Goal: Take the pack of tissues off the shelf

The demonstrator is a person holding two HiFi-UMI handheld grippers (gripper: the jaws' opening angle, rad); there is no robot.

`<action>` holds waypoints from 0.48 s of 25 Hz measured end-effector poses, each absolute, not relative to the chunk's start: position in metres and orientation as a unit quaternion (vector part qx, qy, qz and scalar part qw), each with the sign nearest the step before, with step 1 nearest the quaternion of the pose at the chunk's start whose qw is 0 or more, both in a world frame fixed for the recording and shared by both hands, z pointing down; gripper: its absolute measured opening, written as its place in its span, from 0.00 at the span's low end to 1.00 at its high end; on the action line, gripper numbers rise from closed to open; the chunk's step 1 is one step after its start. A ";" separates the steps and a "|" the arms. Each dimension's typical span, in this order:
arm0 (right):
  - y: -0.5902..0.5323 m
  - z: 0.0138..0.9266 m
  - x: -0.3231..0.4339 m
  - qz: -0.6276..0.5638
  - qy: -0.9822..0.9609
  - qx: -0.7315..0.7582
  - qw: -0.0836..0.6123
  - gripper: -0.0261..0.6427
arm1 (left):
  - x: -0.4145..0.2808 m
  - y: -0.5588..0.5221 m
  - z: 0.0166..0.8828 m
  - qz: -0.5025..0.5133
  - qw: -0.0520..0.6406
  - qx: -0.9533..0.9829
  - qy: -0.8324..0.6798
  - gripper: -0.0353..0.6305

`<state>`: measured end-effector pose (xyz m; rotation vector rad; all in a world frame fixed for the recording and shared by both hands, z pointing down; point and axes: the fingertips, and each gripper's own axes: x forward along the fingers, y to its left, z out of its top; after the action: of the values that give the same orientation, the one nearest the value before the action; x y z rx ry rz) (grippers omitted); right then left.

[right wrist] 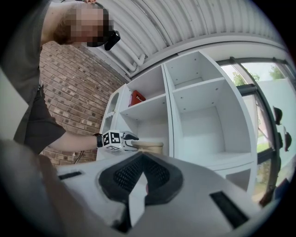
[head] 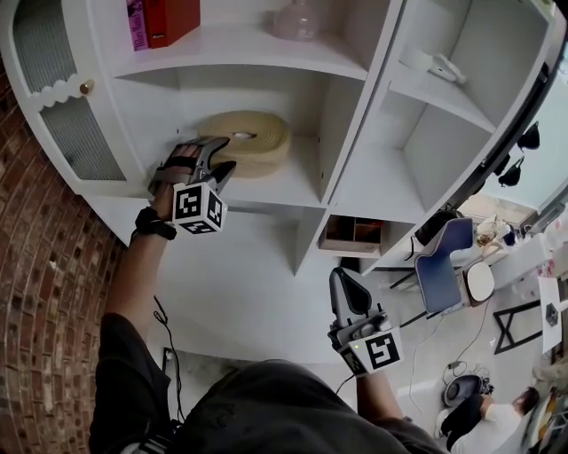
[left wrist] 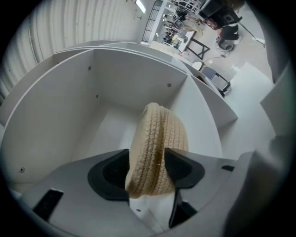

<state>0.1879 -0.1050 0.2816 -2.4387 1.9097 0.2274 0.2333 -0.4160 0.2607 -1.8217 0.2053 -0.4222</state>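
Observation:
The pack of tissues [head: 253, 137] is a flat beige pack in a woven cover, lying on the middle board of the white shelf [head: 297, 188]. My left gripper [head: 222, 158] reaches into that compartment from the left. In the left gripper view the pack [left wrist: 157, 139] stands edge-on between the two black pads, which touch it on both sides, so the left gripper [left wrist: 147, 169] is shut on it. The right gripper view shows the pack [right wrist: 150, 146] far off. My right gripper [head: 348, 291] hangs low in front of the shelf, away from the pack. Its jaws [right wrist: 141, 183] meet, with nothing between them.
A red box [head: 170, 18] and a glass vase [head: 297, 19] stand on the board above. A small white item [head: 435, 64] lies in the right compartment and a wooden box [head: 353, 232] lower down. A knobbed cabinet door [head: 86, 87] and brick wall [head: 35, 222] are at left.

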 end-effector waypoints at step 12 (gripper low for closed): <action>-0.096 0.292 0.195 0.060 0.606 -0.793 0.017 0.04 | 0.243 -0.416 0.268 -0.271 0.620 -0.735 0.031 0.19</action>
<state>0.1951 -0.0958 0.2919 -2.4662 1.8832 0.1851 0.2425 -0.4156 0.2682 -1.6905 0.0705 -0.6237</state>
